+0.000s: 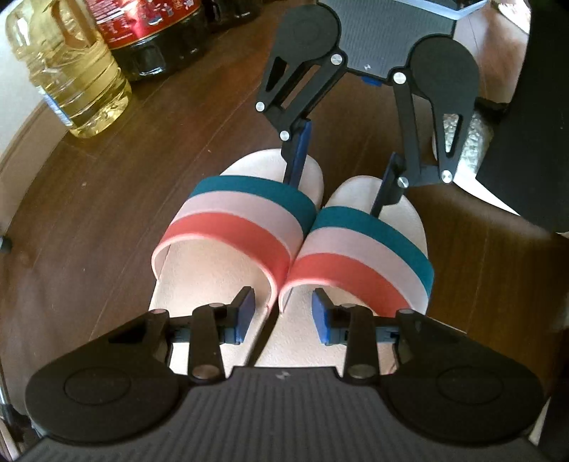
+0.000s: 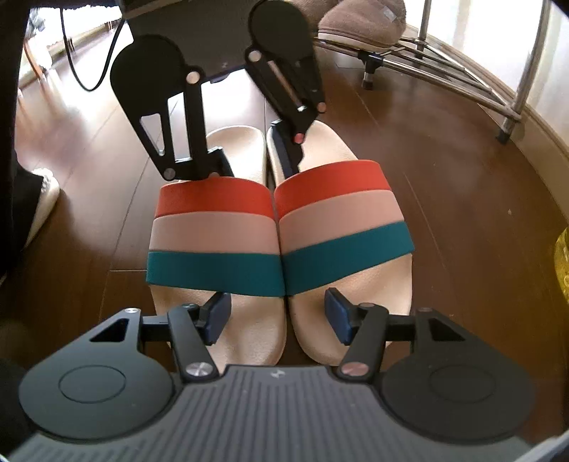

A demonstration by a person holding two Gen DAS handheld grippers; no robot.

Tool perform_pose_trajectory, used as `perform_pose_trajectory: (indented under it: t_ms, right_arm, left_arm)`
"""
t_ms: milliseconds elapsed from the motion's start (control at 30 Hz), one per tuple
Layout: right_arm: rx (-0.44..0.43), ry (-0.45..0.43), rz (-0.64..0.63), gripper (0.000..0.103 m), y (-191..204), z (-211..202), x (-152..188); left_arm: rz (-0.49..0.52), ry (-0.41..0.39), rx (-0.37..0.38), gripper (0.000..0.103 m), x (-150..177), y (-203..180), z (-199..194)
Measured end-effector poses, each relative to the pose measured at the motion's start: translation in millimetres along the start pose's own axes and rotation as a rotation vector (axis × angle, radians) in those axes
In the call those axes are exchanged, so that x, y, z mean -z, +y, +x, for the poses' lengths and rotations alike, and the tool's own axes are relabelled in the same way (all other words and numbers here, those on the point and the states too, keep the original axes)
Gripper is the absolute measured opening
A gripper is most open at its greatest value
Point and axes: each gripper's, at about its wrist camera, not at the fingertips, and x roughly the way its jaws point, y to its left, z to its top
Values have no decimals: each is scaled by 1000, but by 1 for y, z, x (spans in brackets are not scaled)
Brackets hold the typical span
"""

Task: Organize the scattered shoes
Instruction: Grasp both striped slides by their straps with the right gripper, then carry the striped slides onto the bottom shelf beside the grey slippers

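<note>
Two striped slippers (image 1: 249,227) side by side, touching, on wooden floor (image 1: 89,220). Left claw (image 1: 282,314) over heel ends, fingers apart, holding nothing. Right claw (image 2: 277,314) over toe ends, likewise apart. Oil bottle (image 1: 67,67) nearby.

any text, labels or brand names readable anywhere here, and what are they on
No text can be read in full.
Red label on the dark soda bottle: white print, too blurred to read.
Oil bottle: a strip of label at its side, too small to read.
Left hand-held gripper and right hand-held gripper: a small pale mark on each body, a logo and not letters.
Striped slippers: no writing visible.
</note>
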Motion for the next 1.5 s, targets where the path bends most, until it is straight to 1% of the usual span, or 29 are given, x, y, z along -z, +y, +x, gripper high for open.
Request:
perform_pose_trajectory:
  t_ms: [33,133,200,233,267,300,333,367,400,467,633,733,833,1000,1100,1167,1233,1300,1333,1367,1500]
  right_arm:
    - [0,-4,-8,54,1,0,0]
    - [13,-45,-90,48,4,3,2]
    - [9,-64,-107,45,3,2,3]
    - [12,-68,-113,42,4,0,3]
    - [20,-69,-119,38,5,0,3]
    - [29,-68,-125,36,7,0,3]
    - [31,-68,-126,31,8,0,2]
    - [33,-73,-125,26,10,-4,4]
    - [29,-81,-116,25,13,-11,8]
    - [18,-107,-96,23,11,-18,9]
    - [31,-148,-76,23,5,-36,3]
    - [65,-182,-56,23,-7,-46,-5]
    - [82,-222,-22,23,-24,-54,-11]
    - [121,-263,13,23,-41,-61,-17]
    - [163,-307,61,23,-57,-61,-29]
    - [191,-346,90,23,-68,-58,-36]
    - [214,-378,105,23,-79,-47,-44]
    - [261,-414,129,23,-96,-27,-59]
    - [270,-418,137,23,-100,-22,-63]
    - [279,-423,145,23,-105,-17,-66]
    - [338,-444,192,23,-132,15,-95]
  left_arm:
    - [3,-1,-2,42,0,0,0]
    - [30,-11,-18,34,-1,-5,-1]
    - [40,-25,-34,25,0,-9,-3]
    - [39,-30,-42,22,0,-10,-2]
    - [30,-33,-51,17,-2,-11,-3]
    - [19,-36,-60,14,-3,-12,-4]
    - [10,-39,-63,12,-4,-12,-5]
    - [-7,-53,-65,11,-5,-11,-8]
    - [-23,-62,-59,11,-6,-10,-13]
    - [-24,-73,-59,11,-8,-11,-20]
    - [-8,-76,-83,12,-21,-1,-36]
    - [7,-69,-103,12,-31,12,-43]
    - [58,-42,-121,12,-47,29,-51]
    - [177,40,-132,13,-76,58,-61]
    - [234,77,-137,14,-83,83,-66]
    - [267,98,-153,15,-83,96,-66]
    - [310,128,-179,15,-82,115,-66]
    - [355,170,-209,15,-78,141,-61]
    - [367,182,-217,15,-78,147,-60]
    - [391,205,-229,15,-74,163,-56]
    - [456,253,-264,14,-65,200,-44]
